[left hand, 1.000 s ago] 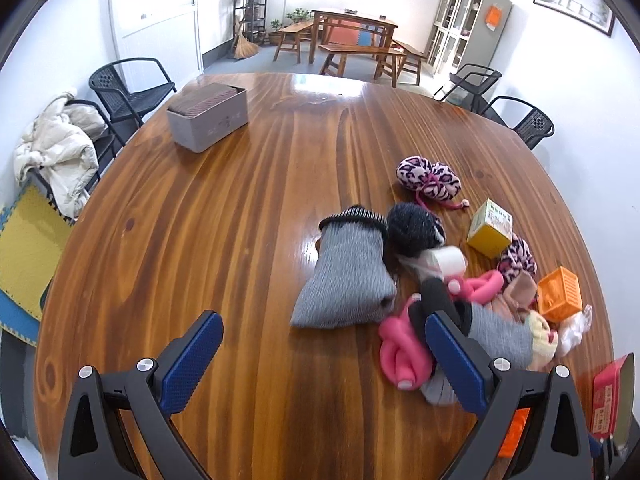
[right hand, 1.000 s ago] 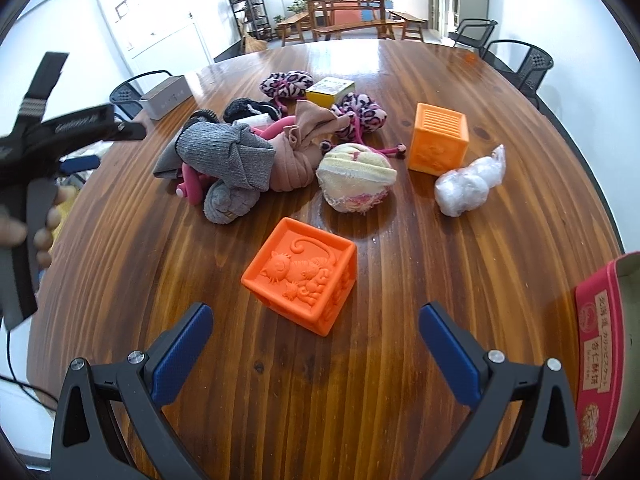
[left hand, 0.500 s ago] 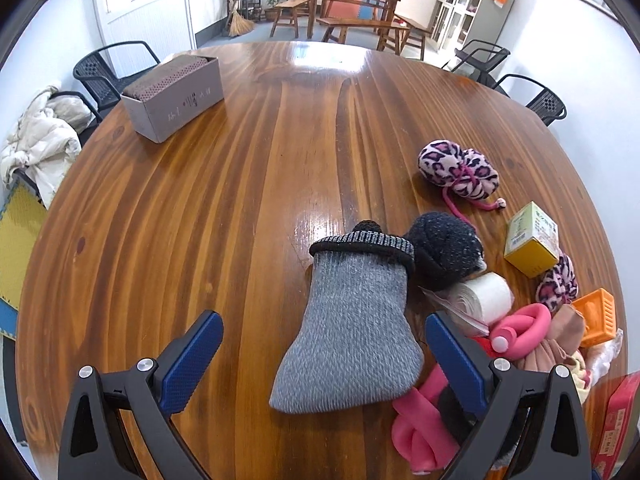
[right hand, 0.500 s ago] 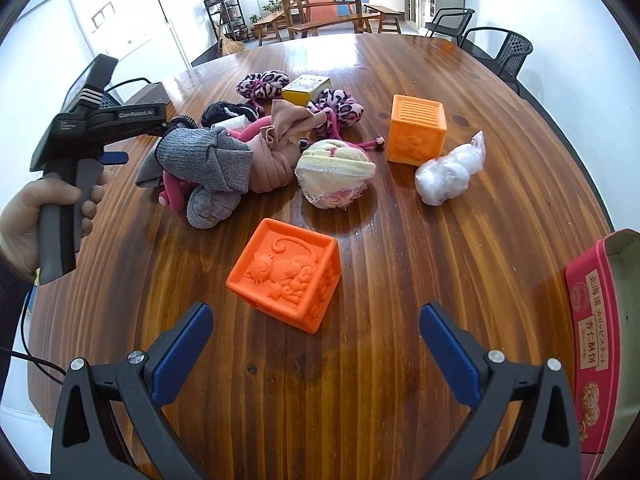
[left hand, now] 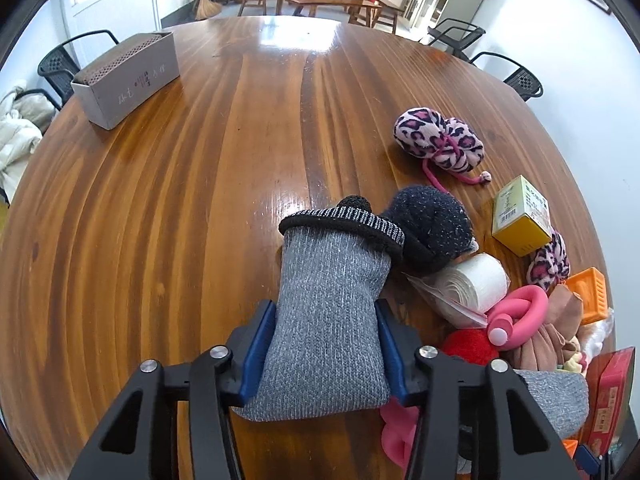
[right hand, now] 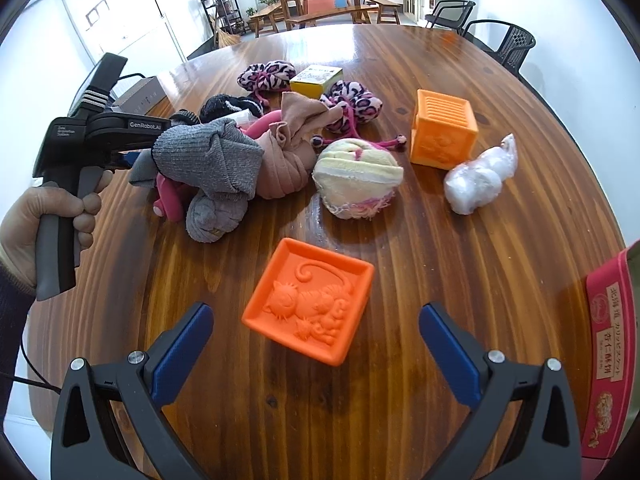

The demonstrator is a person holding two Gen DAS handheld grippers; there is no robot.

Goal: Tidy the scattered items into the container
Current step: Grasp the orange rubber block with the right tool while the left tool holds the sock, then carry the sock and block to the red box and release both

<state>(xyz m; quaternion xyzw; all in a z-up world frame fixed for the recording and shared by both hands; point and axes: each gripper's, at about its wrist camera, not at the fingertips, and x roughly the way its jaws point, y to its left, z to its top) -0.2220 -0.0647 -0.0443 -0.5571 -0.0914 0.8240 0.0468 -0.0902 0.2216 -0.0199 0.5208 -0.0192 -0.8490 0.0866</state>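
Note:
A grey knit sock (left hand: 332, 320) with a black striped cuff lies on the wooden table (left hand: 180, 220). My left gripper (left hand: 324, 320) is closing on it, its blue pads pressing both sides of the sock. To its right sit a black sock ball (left hand: 428, 228), a white roll (left hand: 472, 280) and pink foam curlers (left hand: 516, 312). My right gripper (right hand: 316, 316) stands open just above an orange cat cube (right hand: 310, 300), not touching it. The red container box (right hand: 608, 344) is at the right edge.
Further out lie a second orange cube (right hand: 444, 132), a clear plastic bag (right hand: 480, 176), a yellowish sock ball (right hand: 358, 178), leopard-print pouches (right hand: 352, 104) and a yellow box (right hand: 316, 78). A grey box (left hand: 128, 80) stands far left. A hand (right hand: 48, 216) holds the left gripper.
My left gripper came down over the grey sock and its jaws closed in from wide open onto the sock's sides. My right gripper moved slightly closer to the orange cat cube, still open.

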